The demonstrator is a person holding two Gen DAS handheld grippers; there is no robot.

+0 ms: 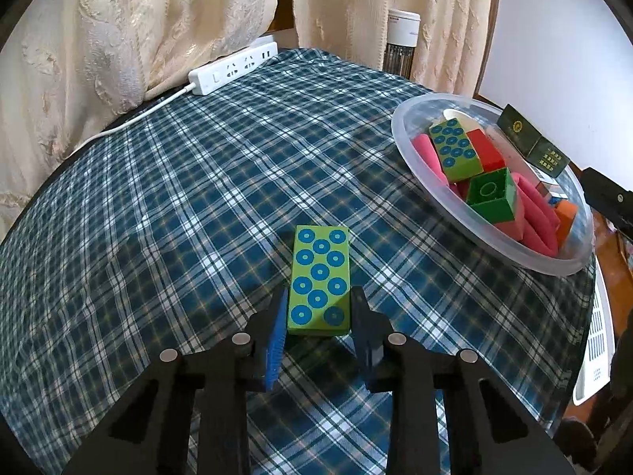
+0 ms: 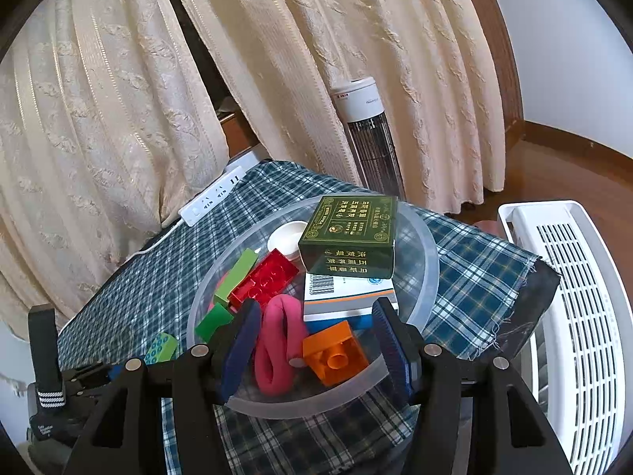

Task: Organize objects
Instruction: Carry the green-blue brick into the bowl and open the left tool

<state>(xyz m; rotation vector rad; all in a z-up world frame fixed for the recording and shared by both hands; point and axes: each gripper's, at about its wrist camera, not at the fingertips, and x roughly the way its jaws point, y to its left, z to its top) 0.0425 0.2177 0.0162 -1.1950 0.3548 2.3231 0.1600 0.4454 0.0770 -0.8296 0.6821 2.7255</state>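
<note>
A green block with blue rings (image 1: 319, 279) lies flat on the plaid tablecloth (image 1: 178, 198). My left gripper (image 1: 321, 304) is open, its fingers on either side of the block's near end, with small gaps to its sides. A clear plastic bowl (image 1: 403, 134) at the right holds a second ringed green block (image 1: 455, 148), red (image 1: 488, 150) and green bricks, pink foam pieces and a dark green box (image 1: 530, 140). My right gripper (image 2: 316, 316) is open and empty above the bowl (image 2: 429, 261), over a pink loop (image 2: 277, 348) and an orange brick (image 2: 336, 352).
A white power strip (image 1: 233, 65) with its cord lies at the table's far edge by the cream curtains (image 1: 118, 31). A white tower heater (image 2: 370, 134) stands behind the table. A white slatted basket (image 2: 577, 316) sits off the right edge.
</note>
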